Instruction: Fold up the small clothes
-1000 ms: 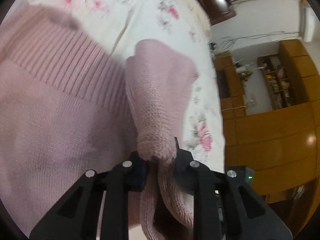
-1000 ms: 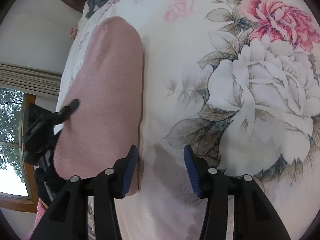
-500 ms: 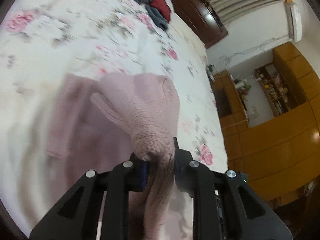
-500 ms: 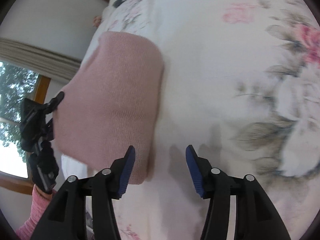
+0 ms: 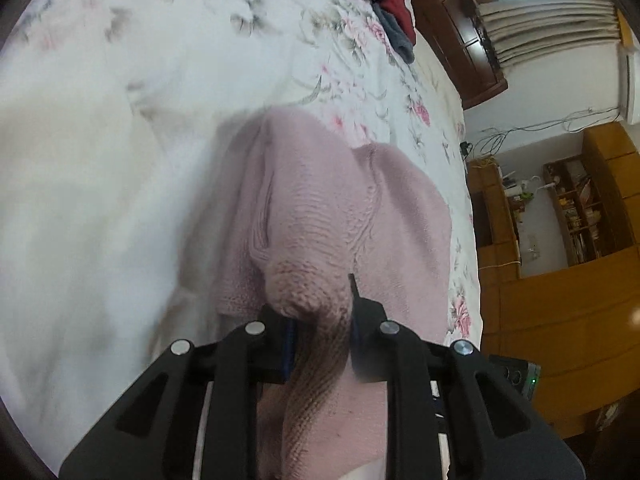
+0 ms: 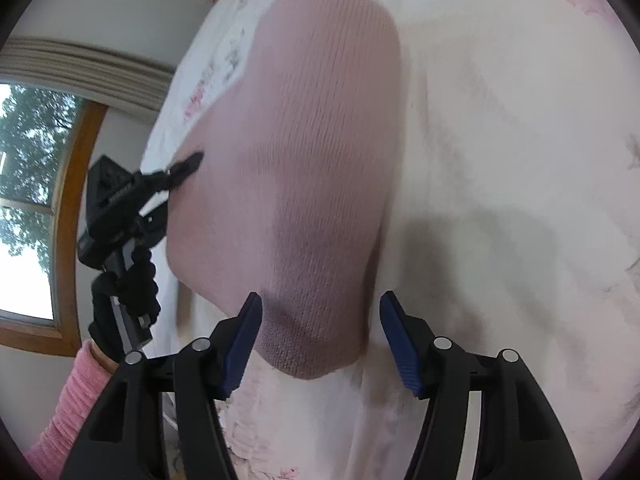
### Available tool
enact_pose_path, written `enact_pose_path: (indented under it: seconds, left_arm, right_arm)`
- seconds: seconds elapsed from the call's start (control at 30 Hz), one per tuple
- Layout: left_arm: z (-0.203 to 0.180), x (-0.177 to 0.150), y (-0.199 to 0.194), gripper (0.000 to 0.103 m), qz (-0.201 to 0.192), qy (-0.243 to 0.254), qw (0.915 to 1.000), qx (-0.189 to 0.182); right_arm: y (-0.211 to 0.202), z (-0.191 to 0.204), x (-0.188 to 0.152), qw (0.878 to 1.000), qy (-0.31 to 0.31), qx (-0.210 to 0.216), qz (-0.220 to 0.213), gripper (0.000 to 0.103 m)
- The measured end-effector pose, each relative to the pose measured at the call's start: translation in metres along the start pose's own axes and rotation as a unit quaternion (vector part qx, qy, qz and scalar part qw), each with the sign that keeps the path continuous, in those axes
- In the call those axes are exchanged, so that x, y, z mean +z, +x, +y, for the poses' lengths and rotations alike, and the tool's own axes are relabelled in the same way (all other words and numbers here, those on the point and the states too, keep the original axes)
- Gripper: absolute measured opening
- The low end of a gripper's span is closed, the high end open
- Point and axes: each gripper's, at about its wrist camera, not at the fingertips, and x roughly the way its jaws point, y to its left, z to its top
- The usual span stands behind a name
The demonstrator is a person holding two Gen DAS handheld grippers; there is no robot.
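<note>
**Now lifted: the knit came up off the bed**

Over 1 second, the left gripper (image 5: 320,316), clenched on a bunched edge of the pale pink ribbed knit sweater (image 5: 320,208), raised it so the cloth hung in a drape over the white floral bedspread (image 5: 120,160) instead of lying close. The right gripper (image 6: 320,336) stood released, its jaws now straddling the sweater's lower rounded edge without pinching. A fold looked under way, likely needing that second hold.
</note>
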Motion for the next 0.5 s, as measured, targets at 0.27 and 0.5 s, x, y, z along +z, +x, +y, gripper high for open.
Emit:
enact_pose_path:
  seconds: [0.27,0.5]
  left_arm:
    - [0.001,-0.013,-0.019,0.026,0.004,-0.022,0.9997,-0.01]
    - [-0.017,-0.059,-0.052,0.036,0.007,0.023,0.9995,0.019]
  right_arm:
    - [0.014,0.002,0.001,1.0,0.015,-0.001,0.014,0.061]
    - [0.013,0.001,0.0,1.0,0.013,-0.001,0.022,0.058]
